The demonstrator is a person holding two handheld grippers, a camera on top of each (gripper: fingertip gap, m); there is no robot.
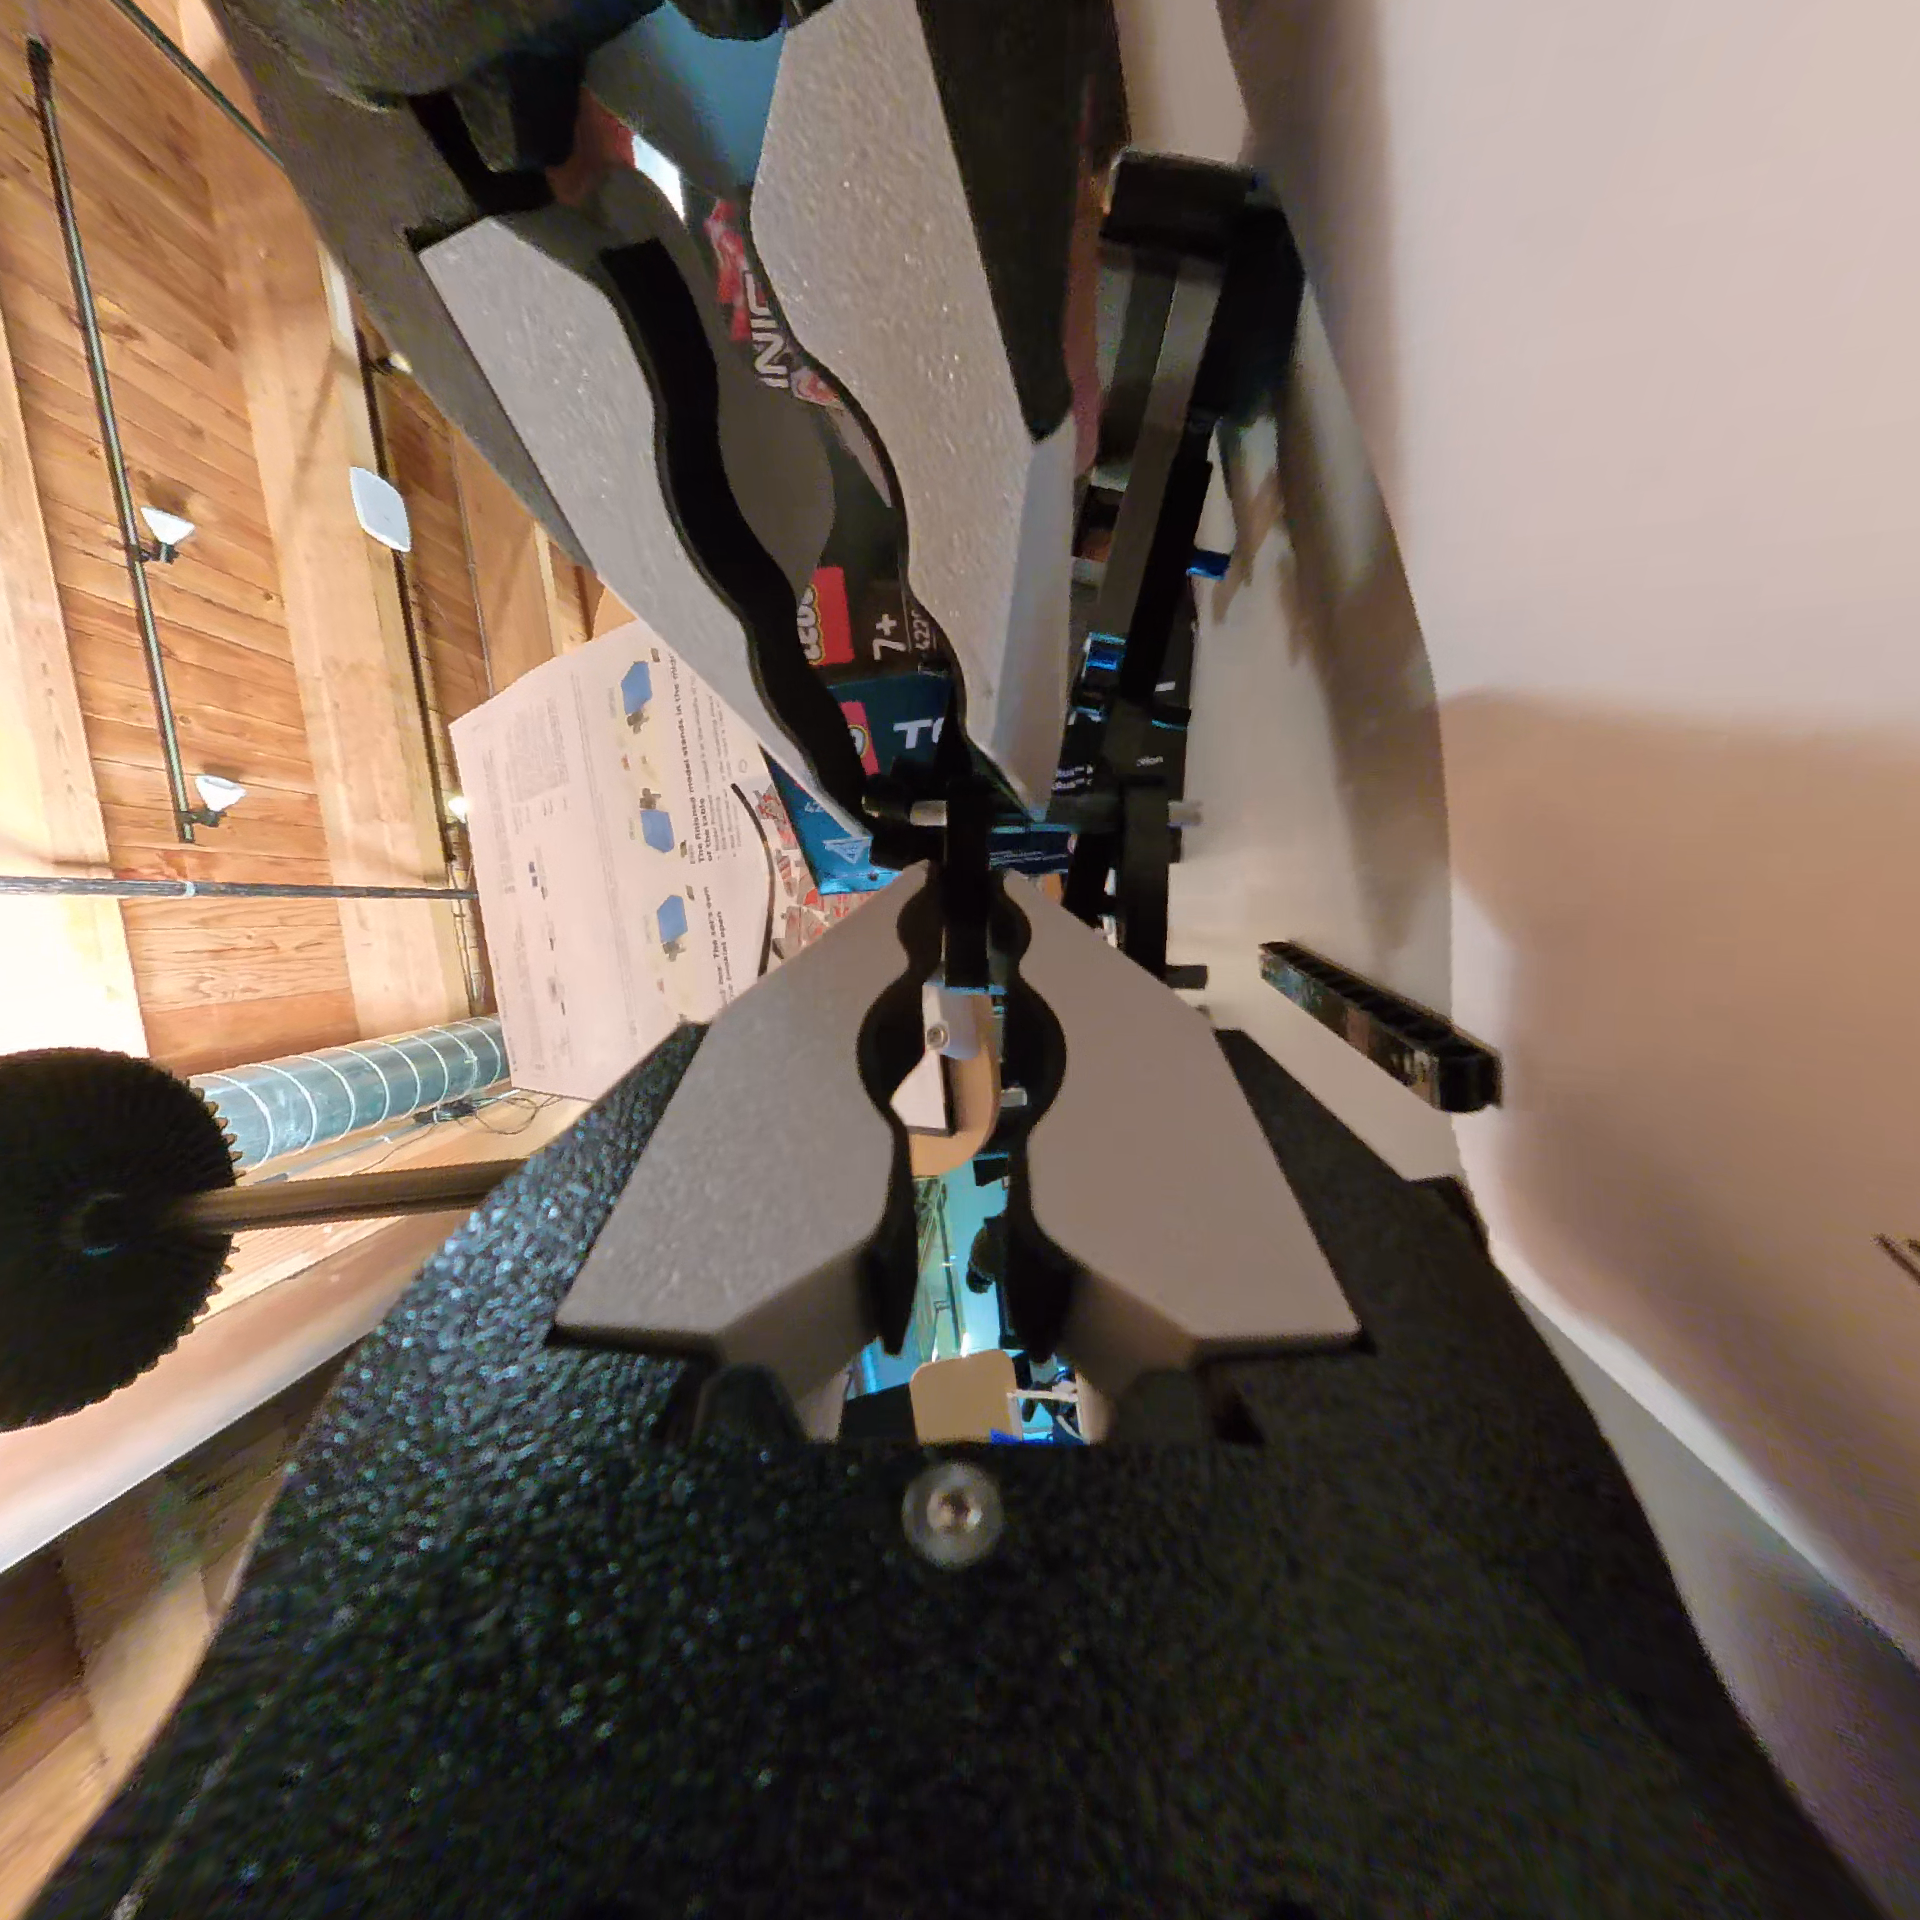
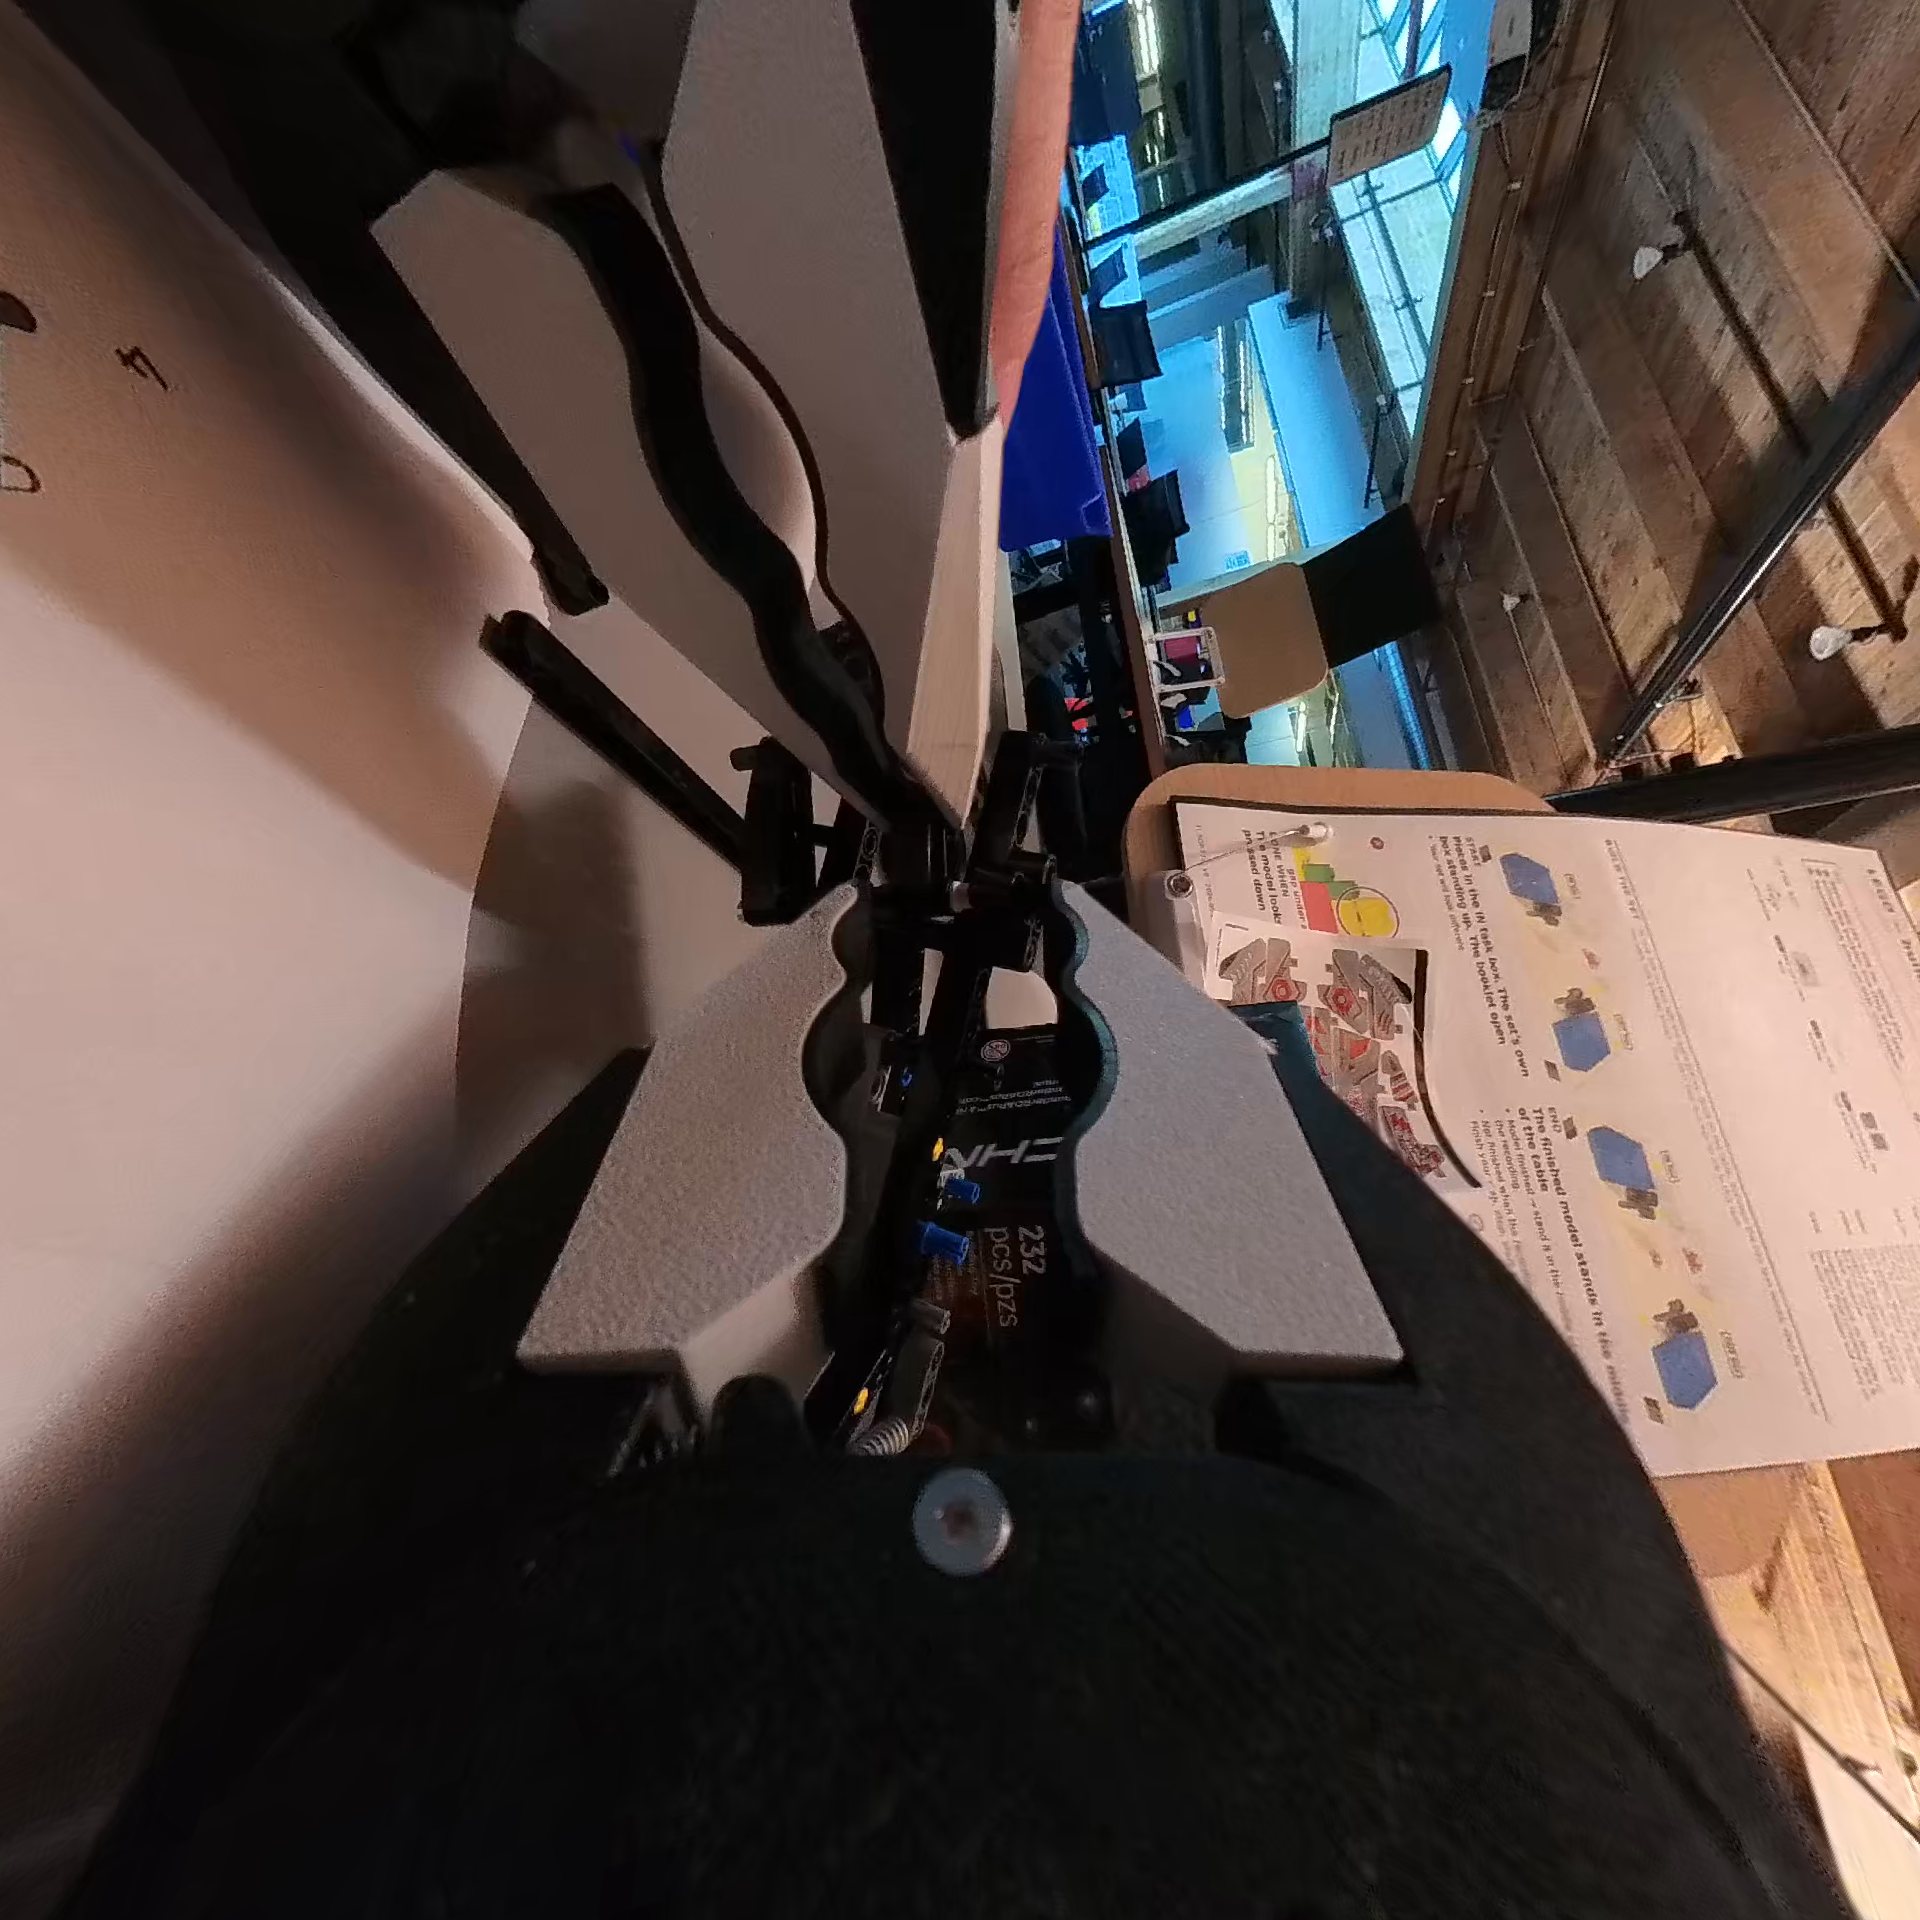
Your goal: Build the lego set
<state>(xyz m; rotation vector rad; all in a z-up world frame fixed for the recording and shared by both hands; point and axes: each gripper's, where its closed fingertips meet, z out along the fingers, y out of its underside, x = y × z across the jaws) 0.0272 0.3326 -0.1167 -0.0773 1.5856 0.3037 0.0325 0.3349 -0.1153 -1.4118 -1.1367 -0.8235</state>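
Left wrist view showed my left gripper [image 1: 961, 883] clamped on the black assembly [image 1: 961, 831]; my right gripper [image 2: 956, 883] pinched it too. I judged the build early; a loose black beam [image 1: 1377, 1029] lay unused on the white table [image 1: 1662, 416].

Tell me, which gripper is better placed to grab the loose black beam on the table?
Left, probably: the black beam lies just beside the left gripper, while the right gripper faces it across the black assembly that both clamp.

Beam [image 1: 1377, 1023] on table [image 1: 1662, 416].
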